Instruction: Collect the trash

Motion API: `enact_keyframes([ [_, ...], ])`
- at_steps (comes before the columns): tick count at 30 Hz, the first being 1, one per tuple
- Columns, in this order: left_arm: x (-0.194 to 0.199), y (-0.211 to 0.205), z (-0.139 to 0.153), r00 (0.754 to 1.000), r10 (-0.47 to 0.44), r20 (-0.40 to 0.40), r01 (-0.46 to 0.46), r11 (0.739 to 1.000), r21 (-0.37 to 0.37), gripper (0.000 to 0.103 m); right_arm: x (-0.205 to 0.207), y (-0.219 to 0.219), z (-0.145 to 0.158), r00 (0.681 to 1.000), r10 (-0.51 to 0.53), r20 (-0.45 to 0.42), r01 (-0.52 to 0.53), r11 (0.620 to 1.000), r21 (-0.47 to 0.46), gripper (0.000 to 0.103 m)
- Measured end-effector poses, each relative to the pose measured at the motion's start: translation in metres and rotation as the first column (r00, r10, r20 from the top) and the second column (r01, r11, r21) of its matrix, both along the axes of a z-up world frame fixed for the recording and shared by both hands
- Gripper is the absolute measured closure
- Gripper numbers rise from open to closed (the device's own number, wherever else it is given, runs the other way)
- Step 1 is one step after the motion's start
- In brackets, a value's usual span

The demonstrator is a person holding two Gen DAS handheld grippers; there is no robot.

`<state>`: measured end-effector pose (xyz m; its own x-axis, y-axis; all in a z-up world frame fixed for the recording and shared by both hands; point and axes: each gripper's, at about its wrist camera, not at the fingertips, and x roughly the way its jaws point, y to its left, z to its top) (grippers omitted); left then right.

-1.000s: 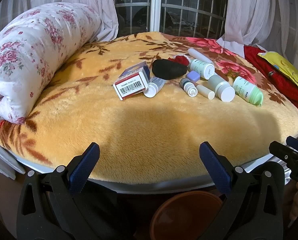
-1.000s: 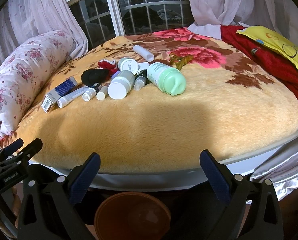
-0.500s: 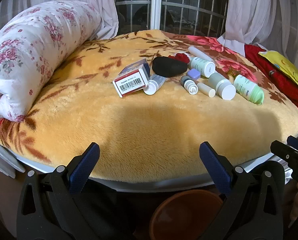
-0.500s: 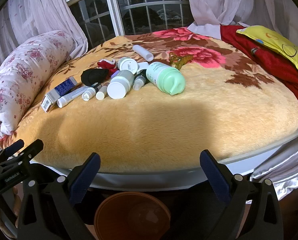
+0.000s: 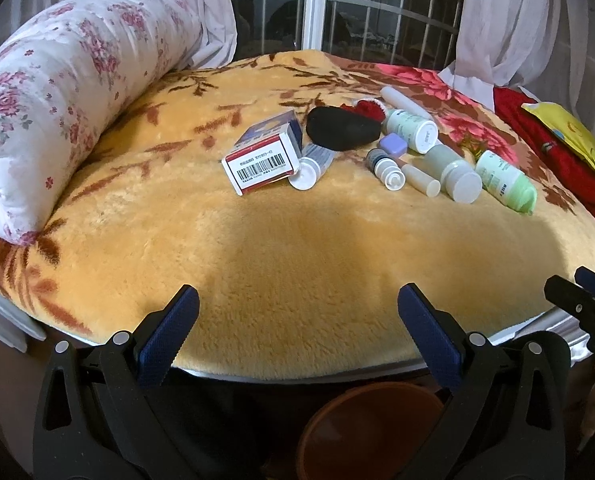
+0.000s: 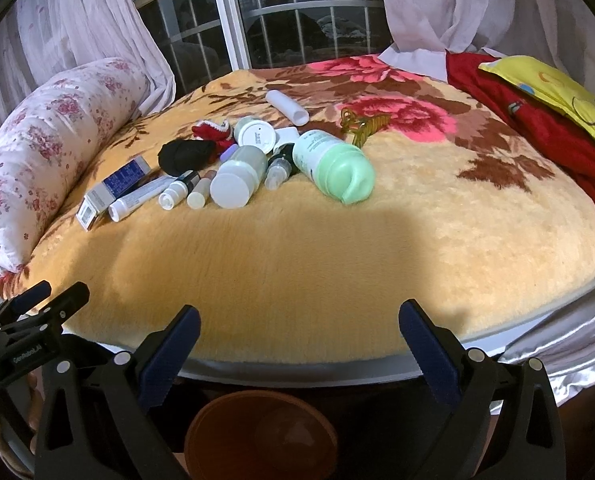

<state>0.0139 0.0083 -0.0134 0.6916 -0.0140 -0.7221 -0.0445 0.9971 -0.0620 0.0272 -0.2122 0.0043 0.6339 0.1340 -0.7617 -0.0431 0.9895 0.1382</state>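
Observation:
Several trash items lie on a yellow floral blanket [image 5: 297, 248]: a red-and-white box with a barcode [image 5: 263, 162], a white tube [image 5: 311, 166], a black pouch [image 5: 339, 130], small bottles [image 5: 387, 166], a white-capped jar [image 5: 455, 174] and a green bottle [image 5: 503, 180]. The same heap shows in the right wrist view, with the green bottle [image 6: 333, 168] and box [image 6: 111, 190]. My left gripper [image 5: 297, 334] is open and empty at the bed's near edge. My right gripper [image 6: 297, 344] is open and empty, also at the near edge. A brown bin [image 6: 261, 436] sits below, between the fingers.
A rolled floral quilt [image 5: 57, 92] lies along the left. Red cloth [image 6: 537, 120] and a yellow pillow [image 6: 557, 96] lie at the right. A window with curtains [image 6: 257, 20] stands behind. The brown bin also shows below the left gripper [image 5: 371, 432].
Both grippers have drifted slightly; the left view has shifted a little toward the box. Nothing was taken hold of or moved on the bed.

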Motion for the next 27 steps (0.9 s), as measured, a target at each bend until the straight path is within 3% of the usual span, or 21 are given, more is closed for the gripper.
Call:
enact_keyframes([
  [27, 0.056, 0.007, 0.005, 0.999, -0.004, -0.041, 0.003, 1.000, -0.014, 0.005, 0.098, -0.012, 0.006, 1.000, -0.003, 0.001, 0.003, 0.998, -0.060, 0.005],
])
